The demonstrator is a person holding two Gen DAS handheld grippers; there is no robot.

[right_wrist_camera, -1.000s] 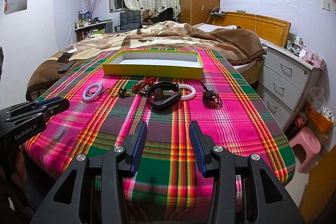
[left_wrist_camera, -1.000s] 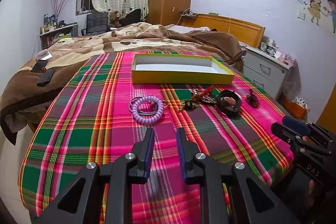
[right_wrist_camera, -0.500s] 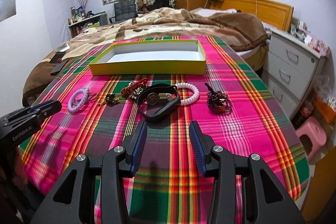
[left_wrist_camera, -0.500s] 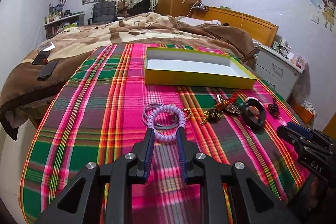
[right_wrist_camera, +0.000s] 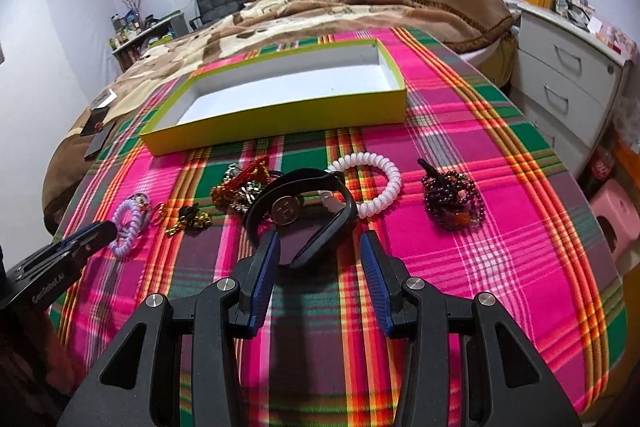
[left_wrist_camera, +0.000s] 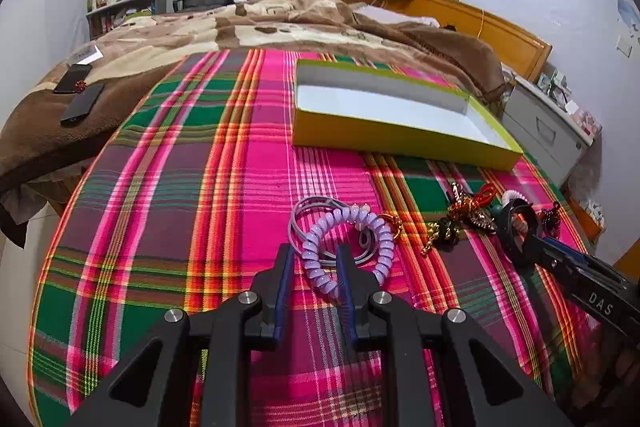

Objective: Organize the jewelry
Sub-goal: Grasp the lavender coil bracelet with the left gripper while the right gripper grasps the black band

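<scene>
A yellow-green box point(left_wrist_camera: 400, 135) point(right_wrist_camera: 280, 121) with a white inside lies empty on the plaid cloth. In front of it lies a row of jewelry. My left gripper point(left_wrist_camera: 314, 255) is open with its fingers on either side of the near loop of a purple coil bracelet point(left_wrist_camera: 348, 247) point(right_wrist_camera: 128, 227). My right gripper point(right_wrist_camera: 316, 243) is open, its fingertips at the near end of a black band point(right_wrist_camera: 320, 223) with a round metal disc. A white coil bracelet point(right_wrist_camera: 380, 187), a dark bead bracelet point(right_wrist_camera: 452, 199) and red-gold trinkets point(right_wrist_camera: 240, 187) point(left_wrist_camera: 472, 207) lie beside it.
A bed with a brown blanket point(left_wrist_camera: 240, 27) lies behind the table, with two phones point(left_wrist_camera: 80, 95) on it. A white drawer unit point(right_wrist_camera: 568, 67) stands at the right, a pink stool point(right_wrist_camera: 612, 211) below it. The table edge curves close at both sides.
Both grippers have moved forward and down toward the jewelry. The left now straddles the purple coil bracelet and the right has reached the black band.
</scene>
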